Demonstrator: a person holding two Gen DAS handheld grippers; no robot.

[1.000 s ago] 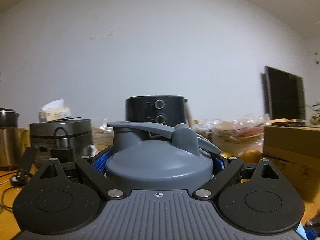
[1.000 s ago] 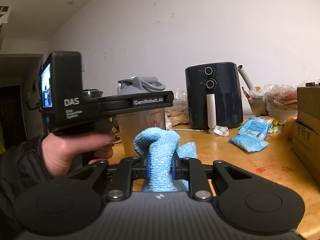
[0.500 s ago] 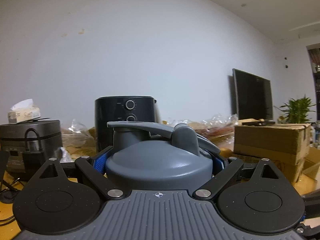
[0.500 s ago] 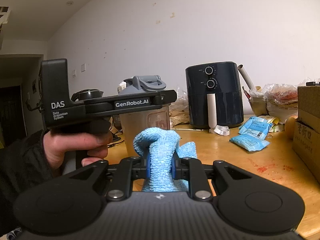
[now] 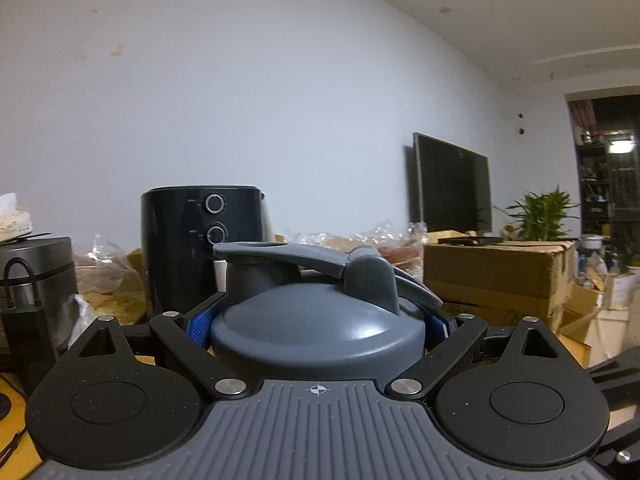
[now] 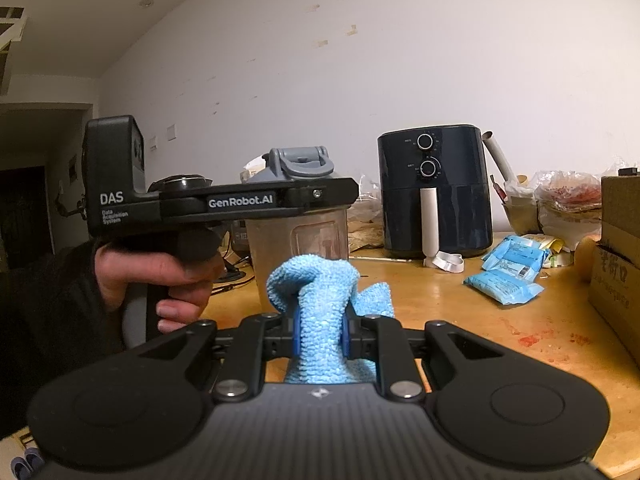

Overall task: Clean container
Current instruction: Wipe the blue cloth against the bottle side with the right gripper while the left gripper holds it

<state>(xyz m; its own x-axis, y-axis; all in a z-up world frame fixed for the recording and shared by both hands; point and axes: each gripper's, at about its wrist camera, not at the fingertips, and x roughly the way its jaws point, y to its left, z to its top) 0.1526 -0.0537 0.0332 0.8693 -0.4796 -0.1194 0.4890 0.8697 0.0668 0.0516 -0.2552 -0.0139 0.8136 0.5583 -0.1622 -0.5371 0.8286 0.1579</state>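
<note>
The container is a clear tub [image 6: 298,236] with a grey flip-handle lid [image 6: 301,162]. It stands upright on the wooden table [image 6: 480,320]. My left gripper [image 6: 320,194], held in a person's hand [image 6: 152,272], is shut on it just under the lid. In the left wrist view the lid [image 5: 316,336] fills the space between the blue pads [image 5: 199,320] of my left gripper [image 5: 318,322]. My right gripper [image 6: 319,322] sits in front of the tub, its jaws closing on a bunched light-blue cloth [image 6: 316,280]. The cloth's top is just short of the tub's front wall.
A black air fryer [image 6: 434,196] stands at the back by the wall, with blue packets [image 6: 508,272] and plastic bags to its right. A cardboard box [image 6: 620,264] is at the right edge. Red stains mark the tabletop. A dark cooker [image 5: 36,280] and cables are on the left.
The left wrist view has swung right: the air fryer slid left and a screen and plant came in. The container turned with it, its lid handle now facing the right camera. The right gripper stayed put.
</note>
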